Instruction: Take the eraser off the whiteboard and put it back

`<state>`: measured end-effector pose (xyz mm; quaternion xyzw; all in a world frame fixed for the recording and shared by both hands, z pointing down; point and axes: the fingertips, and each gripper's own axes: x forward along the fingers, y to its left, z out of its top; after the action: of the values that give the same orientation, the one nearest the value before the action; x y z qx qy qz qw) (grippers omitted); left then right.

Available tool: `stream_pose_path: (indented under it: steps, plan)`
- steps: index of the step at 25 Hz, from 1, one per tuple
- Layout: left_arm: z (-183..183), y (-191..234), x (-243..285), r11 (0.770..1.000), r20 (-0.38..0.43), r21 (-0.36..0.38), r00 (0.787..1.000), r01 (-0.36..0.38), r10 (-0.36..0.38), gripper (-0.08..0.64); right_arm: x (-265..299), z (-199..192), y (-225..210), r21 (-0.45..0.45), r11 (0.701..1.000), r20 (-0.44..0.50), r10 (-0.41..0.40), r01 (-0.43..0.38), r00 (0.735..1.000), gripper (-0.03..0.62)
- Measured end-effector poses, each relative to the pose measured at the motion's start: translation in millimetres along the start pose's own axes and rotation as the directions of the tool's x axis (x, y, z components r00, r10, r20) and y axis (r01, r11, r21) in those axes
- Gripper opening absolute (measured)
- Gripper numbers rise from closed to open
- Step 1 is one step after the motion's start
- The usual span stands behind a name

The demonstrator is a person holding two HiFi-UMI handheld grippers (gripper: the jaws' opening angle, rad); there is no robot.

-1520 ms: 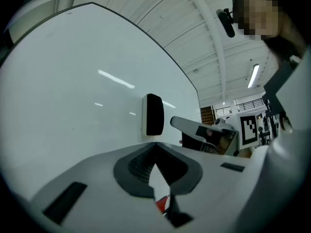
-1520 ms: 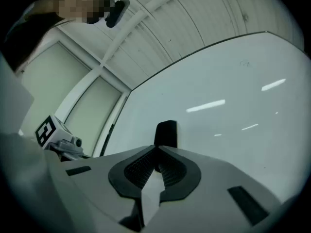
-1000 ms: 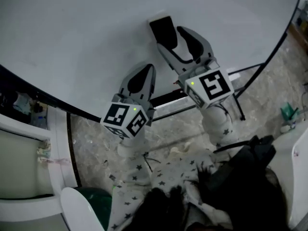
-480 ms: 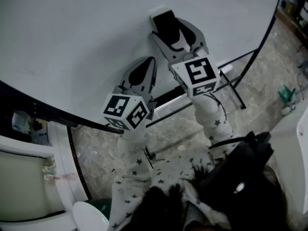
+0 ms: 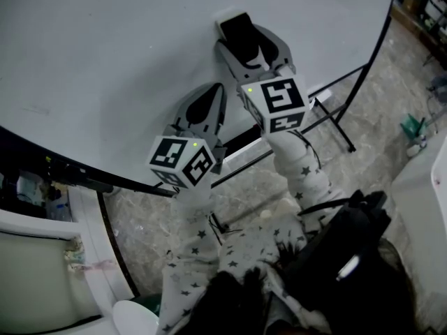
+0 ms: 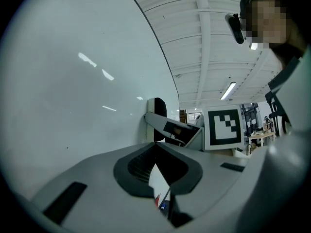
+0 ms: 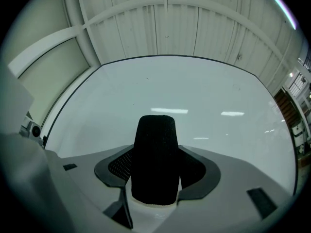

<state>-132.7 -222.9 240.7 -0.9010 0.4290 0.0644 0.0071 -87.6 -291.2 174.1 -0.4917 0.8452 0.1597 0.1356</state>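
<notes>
Here the right gripper [image 5: 244, 42] clamps its wide-set jaws on the black eraser [image 5: 237, 30], flat against the whiteboard [image 5: 105, 61]. The left gripper [image 5: 213, 96], jaws together and empty, sits just beside. Their cubes [image 5: 278, 103] show black-and-white square markers.

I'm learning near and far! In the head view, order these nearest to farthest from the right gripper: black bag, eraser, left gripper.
1. eraser: between the jaws of the right gripper.
2. left gripper: beside it, lower left.
3. black bag: bottom right.
</notes>
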Motion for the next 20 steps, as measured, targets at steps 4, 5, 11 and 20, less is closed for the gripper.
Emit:
stream_pose_path:
  steps: [4,5,11,20]
  plan:
    - [-3,-6,0,1.000,-0.005,-0.005,1.000,0.010,-0.010,0.000,-1,0,-1,0.030,1.000,-0.008,0.002,-0.001,1.000,0.256]
    - [-4,-6,0,1.000,-0.005,-0.006,1.000,0.010,-0.010,0.001,-1,-1,0,0.038,0.999,-0.011,0.007,-0.006,1.000,0.256]
    - [-2,3,-4,1.000,-0.007,-0.003,1.000,-0.009,0.009,0.002,-1,-6,10,0.072,0.996,-0.021,0.055,-0.053,0.998,0.256]
    - [-1,-4,-6,0.998,-0.006,-0.028,0.998,-0.060,0.060,0.000,-20,-11,15,0.151,0.977,-0.059,0.165,-0.154,0.985,0.256]
